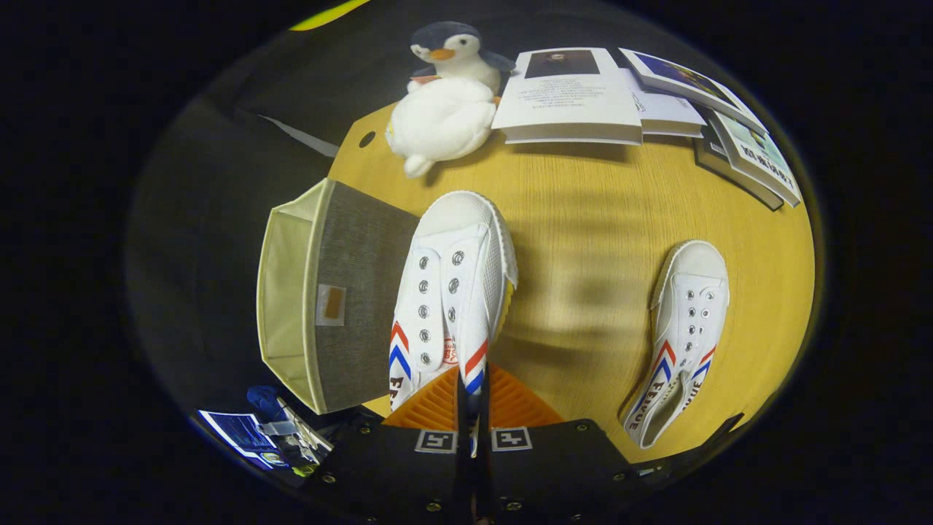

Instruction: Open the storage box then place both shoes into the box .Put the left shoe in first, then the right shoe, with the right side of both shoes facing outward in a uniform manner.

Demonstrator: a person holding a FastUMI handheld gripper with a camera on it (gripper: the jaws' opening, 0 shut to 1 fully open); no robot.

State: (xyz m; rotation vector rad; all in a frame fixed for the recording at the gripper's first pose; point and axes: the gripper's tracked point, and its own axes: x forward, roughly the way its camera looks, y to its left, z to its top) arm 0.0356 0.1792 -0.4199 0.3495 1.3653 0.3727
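My gripper [472,397] is shut on the side wall of a white canvas shoe [452,292] with red and blue chevrons, held above the wooden table [583,219] with its toe pointing away from me. Both fingers press the thin wall near the heel opening. Just left of the held shoe stands the storage box [332,292], grey fabric outside, cream lining inside, with its open mouth facing left. The second matching shoe [681,335] lies flat on the table to the right of the fingers, toe pointing away.
A plush penguin [444,102] sits at the table's far edge beyond the held shoe. Several books and booklets [576,95] are spread along the far right. The table's left edge runs right behind the box; small clutter [270,430] lies below it.
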